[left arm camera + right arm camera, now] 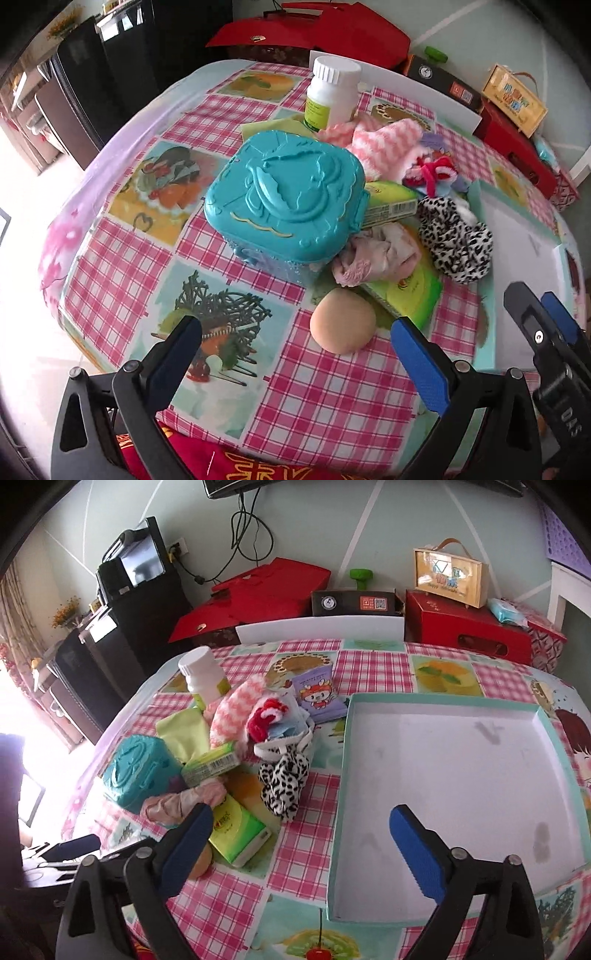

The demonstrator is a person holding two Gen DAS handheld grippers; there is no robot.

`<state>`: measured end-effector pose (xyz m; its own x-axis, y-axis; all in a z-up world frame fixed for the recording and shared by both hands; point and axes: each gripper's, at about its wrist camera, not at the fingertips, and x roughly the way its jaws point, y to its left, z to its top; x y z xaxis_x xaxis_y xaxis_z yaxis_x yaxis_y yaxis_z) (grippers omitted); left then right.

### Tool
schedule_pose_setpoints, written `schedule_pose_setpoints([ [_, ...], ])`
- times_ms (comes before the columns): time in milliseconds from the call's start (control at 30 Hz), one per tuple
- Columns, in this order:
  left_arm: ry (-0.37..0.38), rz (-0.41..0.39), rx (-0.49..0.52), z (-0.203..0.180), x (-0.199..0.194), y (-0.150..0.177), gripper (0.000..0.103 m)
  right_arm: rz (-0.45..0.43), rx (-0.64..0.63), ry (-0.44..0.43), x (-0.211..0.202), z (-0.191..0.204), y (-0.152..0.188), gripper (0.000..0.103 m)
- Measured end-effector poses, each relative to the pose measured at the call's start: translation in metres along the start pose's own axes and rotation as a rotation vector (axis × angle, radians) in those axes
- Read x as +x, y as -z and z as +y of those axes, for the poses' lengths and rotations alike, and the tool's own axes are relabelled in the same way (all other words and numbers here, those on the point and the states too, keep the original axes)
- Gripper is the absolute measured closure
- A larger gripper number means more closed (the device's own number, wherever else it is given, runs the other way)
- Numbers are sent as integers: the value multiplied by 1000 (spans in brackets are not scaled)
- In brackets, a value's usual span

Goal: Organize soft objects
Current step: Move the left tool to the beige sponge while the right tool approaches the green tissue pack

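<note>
A pile of soft things lies mid-table: a pink-white knit cloth (384,142) (236,707), a red yarn bow (430,173) (266,712), a leopard-print fabric piece (456,236) (284,782), a crumpled pink cloth (373,258) (184,803) and a peach sponge ball (341,321) (202,860). An empty white tray with a teal rim (345,775) (476,206) sits to the right. My left gripper (295,347) is open and empty, just short of the ball. My right gripper (301,836) is open and empty, over the tray's near left edge.
A teal plastic box (284,199) (138,771), a white pill bottle (332,96) (203,677), green tissue packs (406,295) (238,830), a green carton (210,766) and a purple packet (317,694) crowd the pile. Red boxes (465,627) stand behind the table.
</note>
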<state>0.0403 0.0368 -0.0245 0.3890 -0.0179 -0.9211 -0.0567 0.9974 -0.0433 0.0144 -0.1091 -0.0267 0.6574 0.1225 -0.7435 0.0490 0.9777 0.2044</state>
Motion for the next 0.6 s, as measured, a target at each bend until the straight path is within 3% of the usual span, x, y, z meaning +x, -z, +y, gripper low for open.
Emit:
schedule_pose_setpoints([
  [167,-3,52,24,-10,17,3,15,46,-55,-23,6,4,7,21],
  [400,21,102,26,-15,38,-2,16,53,-59,-41,5,0,10,21],
  [467,26,113,24,-16,43,-4,26,69,-68,-36,6,0,12,21],
  [600,27,128,13,-18,50,-6,27,91,-99,-30,6,1,16,21],
])
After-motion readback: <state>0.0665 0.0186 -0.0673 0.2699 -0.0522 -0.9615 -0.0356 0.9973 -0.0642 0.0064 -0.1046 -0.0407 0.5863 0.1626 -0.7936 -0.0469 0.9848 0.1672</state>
